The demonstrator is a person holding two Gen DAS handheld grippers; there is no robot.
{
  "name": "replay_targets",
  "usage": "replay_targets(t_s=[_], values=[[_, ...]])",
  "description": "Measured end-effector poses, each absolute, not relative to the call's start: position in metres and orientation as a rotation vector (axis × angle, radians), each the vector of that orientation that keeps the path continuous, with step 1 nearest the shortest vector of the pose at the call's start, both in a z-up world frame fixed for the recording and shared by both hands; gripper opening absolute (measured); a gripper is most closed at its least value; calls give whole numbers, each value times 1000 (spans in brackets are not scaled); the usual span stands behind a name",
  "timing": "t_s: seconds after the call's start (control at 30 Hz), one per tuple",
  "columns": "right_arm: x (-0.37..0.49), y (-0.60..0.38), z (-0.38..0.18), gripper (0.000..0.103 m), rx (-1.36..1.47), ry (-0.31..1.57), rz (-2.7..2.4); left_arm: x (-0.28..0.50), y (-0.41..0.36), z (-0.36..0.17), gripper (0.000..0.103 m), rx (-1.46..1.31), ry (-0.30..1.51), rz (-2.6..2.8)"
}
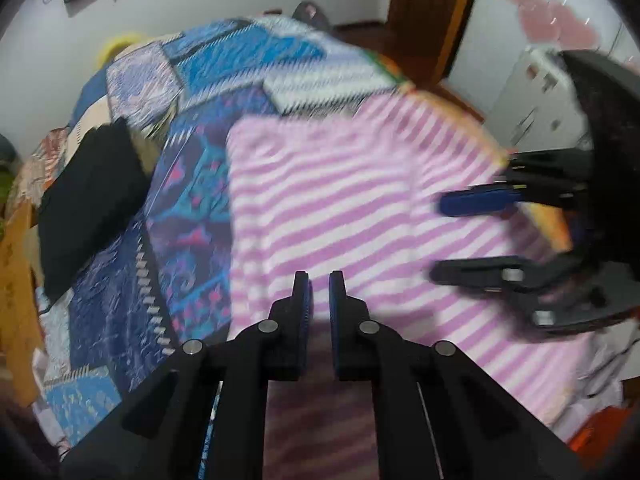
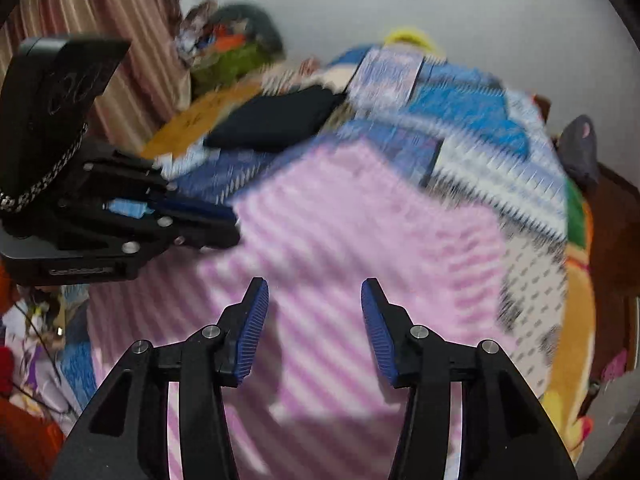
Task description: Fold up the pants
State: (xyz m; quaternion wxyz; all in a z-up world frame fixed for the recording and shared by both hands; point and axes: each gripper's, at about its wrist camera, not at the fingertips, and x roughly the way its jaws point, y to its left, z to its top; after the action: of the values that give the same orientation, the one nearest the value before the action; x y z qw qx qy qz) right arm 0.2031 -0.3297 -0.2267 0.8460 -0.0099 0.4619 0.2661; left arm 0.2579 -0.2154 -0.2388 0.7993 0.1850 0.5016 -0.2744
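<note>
The pink and white striped pants (image 1: 344,208) lie spread flat on the patterned blue bedspread (image 1: 188,184); they also show in the right wrist view (image 2: 360,232). My left gripper (image 1: 320,292) hovers over the near part of the pants with its jaws a narrow gap apart and nothing between them. My right gripper (image 2: 314,312) is open and empty above the pants. Each gripper shows in the other's view: the right gripper (image 1: 460,236) at the pants' right side, the left gripper (image 2: 224,226) at their left edge. Both views are motion-blurred.
A folded black garment (image 1: 88,196) lies on the bedspread to the far left of the pants, also in the right wrist view (image 2: 276,120). A wooden door frame (image 1: 440,12) and white cabinet (image 1: 536,96) stand beyond the bed. Clutter lies beside the bed (image 2: 36,360).
</note>
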Motion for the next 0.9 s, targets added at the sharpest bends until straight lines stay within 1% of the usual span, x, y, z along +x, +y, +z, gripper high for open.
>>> replay_targets(t_s=[0.03, 0.1, 0.27, 0.43, 0.5, 0.53, 0.7, 0.73, 0.77, 0.8, 0.83, 0.87, 0.9], values=[[198, -331, -231, 45, -28, 985, 561, 257, -211, -243, 13, 400, 1072, -580], [182, -339, -231, 45, -23, 972, 551, 254, -200, -244, 13, 368, 1065, -579], [152, -365, -232, 45, 42, 1011, 502, 250, -178, -243, 13, 354, 1067, -508], [124, -382, -231, 45, 61, 1030, 427, 243, -156, -239, 19, 310, 1077, -479], [115, -390, -231, 51, 76, 1035, 393, 240, -151, -234, 20, 313, 1070, -465], [112, -394, -230, 52, 80, 1037, 373, 238, -148, -232, 21, 322, 1065, -455], [97, -417, -225, 52, 55, 1048, 246, 235, -132, -225, 21, 364, 1056, -382], [96, -422, -222, 52, 66, 1042, 225, 236, -128, -222, 23, 351, 1057, -371], [95, -427, -219, 52, 82, 1030, 211, 238, -125, -219, 25, 338, 1054, -363], [94, -429, -216, 53, 101, 1017, 202, 241, -120, -213, 35, 314, 1043, -353], [93, -432, -212, 54, 122, 1003, 195, 244, -119, -209, 50, 297, 1031, -348], [95, -434, -208, 58, 146, 988, 193, 247, -117, -202, 57, 275, 1006, -340], [97, -434, -204, 59, 168, 968, 194, 249, -116, -198, 64, 264, 989, -338]])
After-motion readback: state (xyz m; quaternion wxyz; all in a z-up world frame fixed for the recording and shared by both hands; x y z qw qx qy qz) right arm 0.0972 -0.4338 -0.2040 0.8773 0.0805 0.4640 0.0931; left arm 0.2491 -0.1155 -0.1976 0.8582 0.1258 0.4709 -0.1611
